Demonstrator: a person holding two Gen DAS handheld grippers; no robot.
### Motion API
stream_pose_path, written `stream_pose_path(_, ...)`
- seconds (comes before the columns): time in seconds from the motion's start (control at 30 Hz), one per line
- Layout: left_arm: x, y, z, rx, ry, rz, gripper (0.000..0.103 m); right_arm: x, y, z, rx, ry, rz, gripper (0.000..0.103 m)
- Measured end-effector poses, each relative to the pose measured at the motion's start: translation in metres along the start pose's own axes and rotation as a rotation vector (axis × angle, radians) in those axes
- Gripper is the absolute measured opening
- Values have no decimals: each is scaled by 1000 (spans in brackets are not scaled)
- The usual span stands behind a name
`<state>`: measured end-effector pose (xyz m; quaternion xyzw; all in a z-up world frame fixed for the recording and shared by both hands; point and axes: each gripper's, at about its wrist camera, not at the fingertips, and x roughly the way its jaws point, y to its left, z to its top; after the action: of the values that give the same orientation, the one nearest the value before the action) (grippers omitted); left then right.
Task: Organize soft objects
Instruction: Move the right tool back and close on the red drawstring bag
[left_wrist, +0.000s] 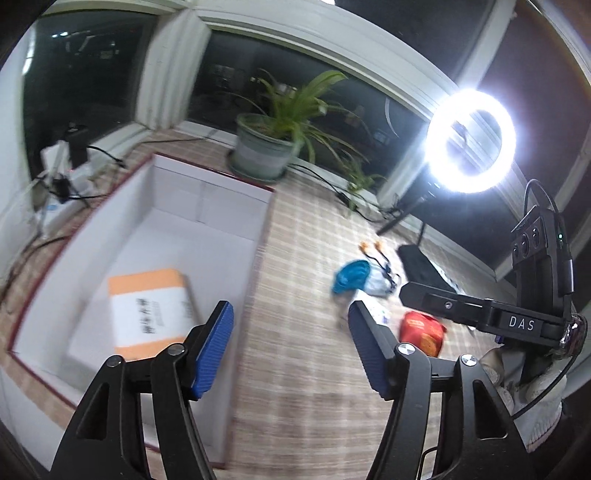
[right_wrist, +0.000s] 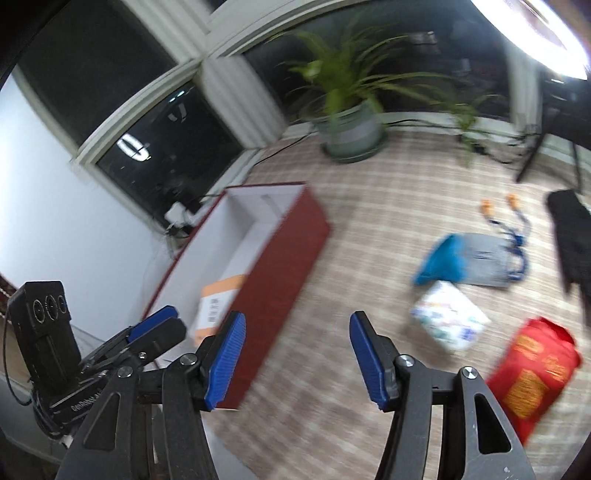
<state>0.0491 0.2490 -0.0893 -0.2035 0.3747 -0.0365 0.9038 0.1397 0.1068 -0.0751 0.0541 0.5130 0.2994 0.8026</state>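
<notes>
A red box with a white inside (left_wrist: 207, 206) (right_wrist: 280, 266) lies on the checked mat. An orange and white soft pack (left_wrist: 151, 306) (right_wrist: 216, 310) lies in it. My left gripper (left_wrist: 291, 343) is open and empty above the box's right wall; it also shows in the right wrist view (right_wrist: 155, 328). My right gripper (right_wrist: 297, 354) is open and empty over the mat beside the box. On the mat to the right lie a blue and grey pouch (right_wrist: 469, 262) (left_wrist: 356, 278), a white patterned pack (right_wrist: 448, 319) and a red pack (right_wrist: 535, 369) (left_wrist: 421, 332).
A potted plant (left_wrist: 266, 144) (right_wrist: 351, 129) stands by the dark window. A lit ring lamp (left_wrist: 471, 142) on a stand is at the right. Cables and a black item (right_wrist: 570, 236) lie along the mat's far edge. Orange clips (right_wrist: 498, 206) lie near the pouch.
</notes>
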Motion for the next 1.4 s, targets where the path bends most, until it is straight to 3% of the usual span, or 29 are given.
stream_pose_path(0.33,49,-67,-13,75,119,-107,70,-55,-94,-28,103,-59,-176,75)
stream_pose_path(0.67,107,-133,-24,152,252,-209,70,-79,-178,-57,235,-20,-273,77)
stream_pose_path(1.07,166,-180,-46,208,400,-298,70,-77,-232,-75,369,29,-187,77)
stream_pose_path(1.4,199,-183,-58,207,460,-263,70,-56,-261,-73,455,83,-78,77)
